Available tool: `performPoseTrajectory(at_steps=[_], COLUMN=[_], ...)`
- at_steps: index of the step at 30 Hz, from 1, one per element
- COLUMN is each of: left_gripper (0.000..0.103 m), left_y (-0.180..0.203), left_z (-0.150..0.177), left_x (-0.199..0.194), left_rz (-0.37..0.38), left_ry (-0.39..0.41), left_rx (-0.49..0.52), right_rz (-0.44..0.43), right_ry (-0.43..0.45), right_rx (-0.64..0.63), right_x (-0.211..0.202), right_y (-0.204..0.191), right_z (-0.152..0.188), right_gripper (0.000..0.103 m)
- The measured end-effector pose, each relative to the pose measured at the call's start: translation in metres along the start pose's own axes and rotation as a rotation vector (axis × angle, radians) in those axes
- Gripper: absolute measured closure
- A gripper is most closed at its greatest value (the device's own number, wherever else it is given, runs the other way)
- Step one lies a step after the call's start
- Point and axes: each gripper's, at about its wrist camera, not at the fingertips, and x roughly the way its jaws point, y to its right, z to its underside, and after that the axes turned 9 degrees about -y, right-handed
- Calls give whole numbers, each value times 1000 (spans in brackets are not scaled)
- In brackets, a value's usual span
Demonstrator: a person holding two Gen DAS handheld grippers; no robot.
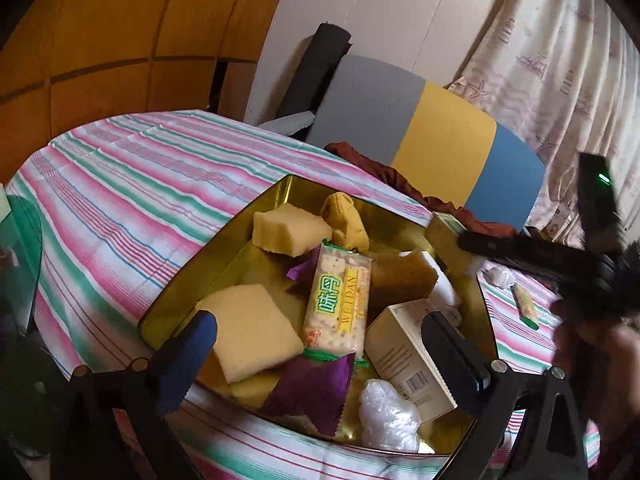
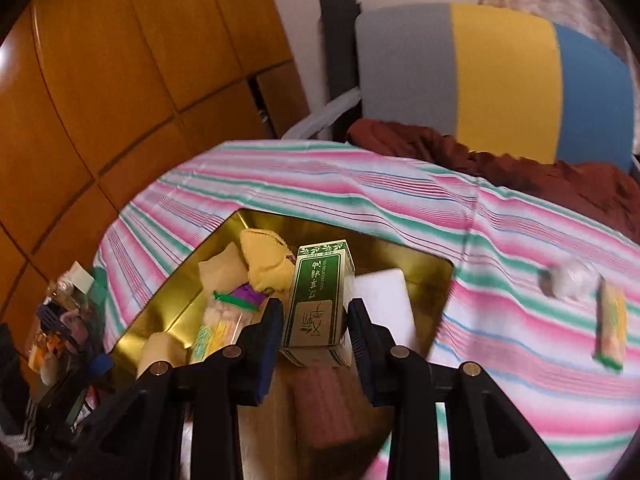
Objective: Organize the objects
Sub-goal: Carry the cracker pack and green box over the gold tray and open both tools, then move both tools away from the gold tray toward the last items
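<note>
While gripped, green box (image 2: 318,300) above tin rim (image 2: 424,258)

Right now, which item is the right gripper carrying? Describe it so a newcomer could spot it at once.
Find the gold tin tray on the striped tablecloth. Above its middle, the right gripper clamps a small upright carton. It is the only green-and-white box with a leaf border and Chinese lettering; its neighbours are yellow sponges and snack packets.

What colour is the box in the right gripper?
Green and white box, clearest in the right wrist view.
</note>
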Motion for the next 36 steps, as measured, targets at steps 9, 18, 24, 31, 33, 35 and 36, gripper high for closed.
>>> performPoseTrajectory(at_steps=[9,18,24,31,33,35,36], left_gripper=[0,0,0,0,0,0,0], left_y=[-11,-1,15,37,47,57,64], left_z=[2,4,7,13,15,17,18], left_x=[-5,-4,-4,-9,-12,-13,-13], left_rz=[22,30,52,73,90,100,106], left_ry=[-15,-23,-32,-38,-39,-43,-47], left_rx=[-45,-36,-9,44,65,92,109], right_rz=[-25,4,-5,75,108,128,138], right_ry=[-85,18,58,93,94,89,86], right_rx=[-12,77,160,251,282,304,322], right_x=[53,10,-16,-43,-50,-54,-57], right_y=[9,33,59,85,97,107,115], right_z=[-46,-33,0,52,70,83,92], right_gripper=[64,59,59,59,59,59,59])
